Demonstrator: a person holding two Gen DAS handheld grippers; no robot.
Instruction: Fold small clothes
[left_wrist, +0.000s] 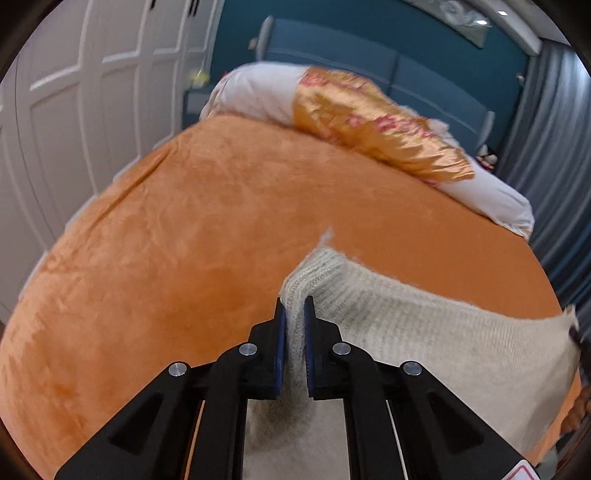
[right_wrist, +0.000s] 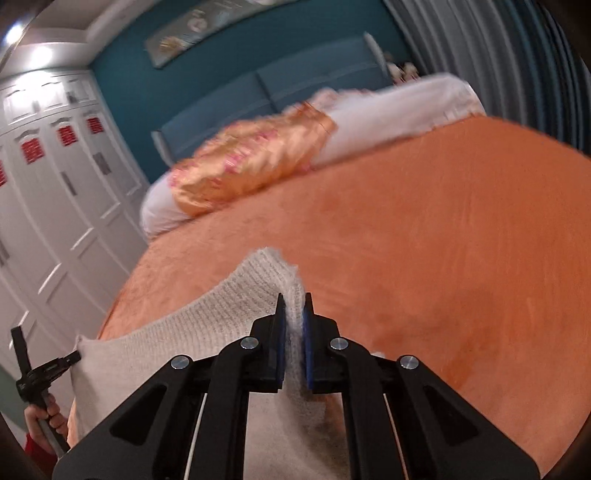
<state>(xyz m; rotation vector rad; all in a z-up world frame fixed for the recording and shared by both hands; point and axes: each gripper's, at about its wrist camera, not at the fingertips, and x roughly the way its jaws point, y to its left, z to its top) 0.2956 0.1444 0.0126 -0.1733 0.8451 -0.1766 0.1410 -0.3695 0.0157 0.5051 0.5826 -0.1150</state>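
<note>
i have the cream ribbed knit garment (left_wrist: 424, 325) lifted by two corners above the bed with the orange plush cover (left_wrist: 184, 229). my left gripper (left_wrist: 294, 321) is closed on one corner of the knit, the cloth is pinched between the blue pads (left_wrist: 282, 332) and a little tuft stands out past the tips. my right gripper (right_wrist: 294, 317) is clamped the same way on the other corner (right_wrist: 266, 273). in the right wrist view i can also see the left gripper far at the left edge, with the person's hand (right_wrist: 44, 417) on its handle, and the cloth's top edge runs between the two grippers, sagging a little in the middle.

i judge the step in hand is the lift before a fold: the garment hangs from its top edge, and its lower part goes under the grippers where i cannot see it (so i cannot tell if the hem touches the bed). both views are a little blurred.

the next move, i think, asks for keeping the two corners level and the edge tight, then carrying them forward over the orange cover and laying the cloth down flat, or onto its own lower half. both grips must hold until the knit rests, because a loose knit slips easily.
</note>
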